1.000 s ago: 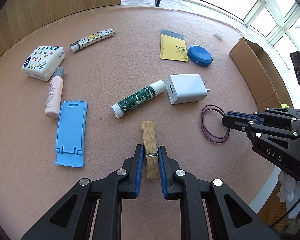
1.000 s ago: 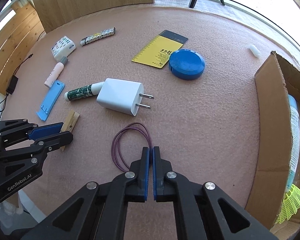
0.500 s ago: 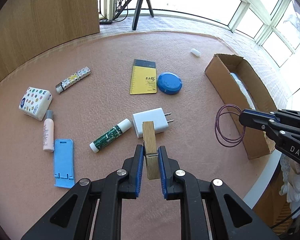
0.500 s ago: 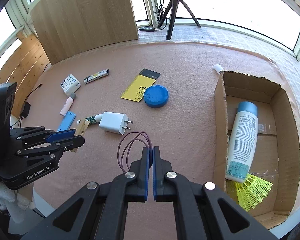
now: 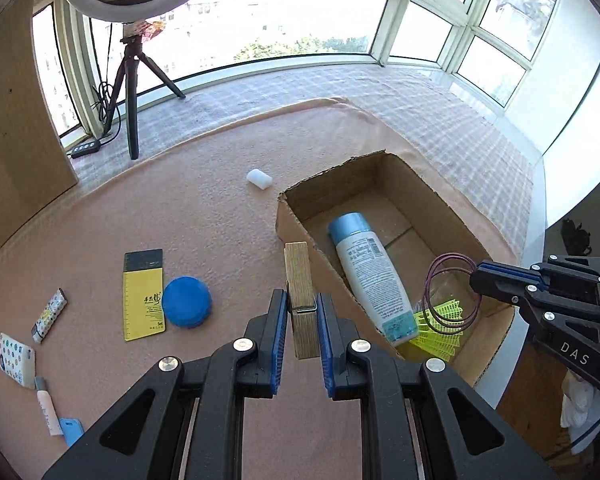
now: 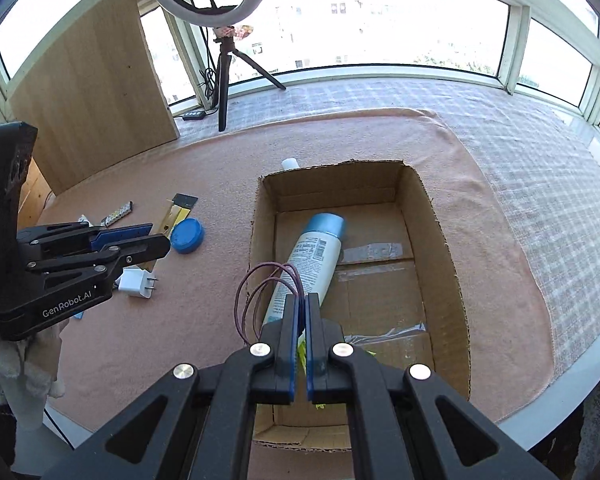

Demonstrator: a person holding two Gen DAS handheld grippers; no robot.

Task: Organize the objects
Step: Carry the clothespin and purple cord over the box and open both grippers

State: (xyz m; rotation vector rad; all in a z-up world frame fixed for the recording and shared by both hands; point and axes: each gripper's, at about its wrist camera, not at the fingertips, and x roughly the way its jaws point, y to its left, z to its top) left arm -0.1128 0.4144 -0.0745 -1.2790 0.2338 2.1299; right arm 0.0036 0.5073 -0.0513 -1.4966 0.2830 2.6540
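Cardboard box [image 6: 440,240] sits open-topped on a pink cloth-covered surface [image 5: 204,216] beside a bay window. Inside it lies a white bottle with a light blue cap [image 5: 370,270], on its side, with a yellow-green shuttlecock [image 5: 440,328] near the bottle's base.

A wooden clothespin [image 5: 300,300] is clamped in the left gripper [image 5: 302,320], its jaws closed narrowly on the peg's sides (the peg stands up between the blue pads, held in the air just before the box's near-left wall).

The right gripper [image 6: 300,312] has its jaws pressed nearly together on a loop of purple hair ties [image 6: 260,292]. The loops hang off the left side of the fingertips, over the box's left edge. In the left wrist view the same ties [image 5: 448,292] dangle above the shuttlecock end of the box.

Other items lie on the surface outside the box, to its left: a round blue lid [image 5: 186,302], touching a yellow and black notepad [image 5: 144,296], a small white cylinder [image 5: 259,179] near the box's far corner, a patterned lighter [image 5: 49,316], a dotted tissue pack [image 5: 16,360], a white charger plug [image 6: 138,282].

A ring light on a tripod [image 6: 224,60] stands by the window.
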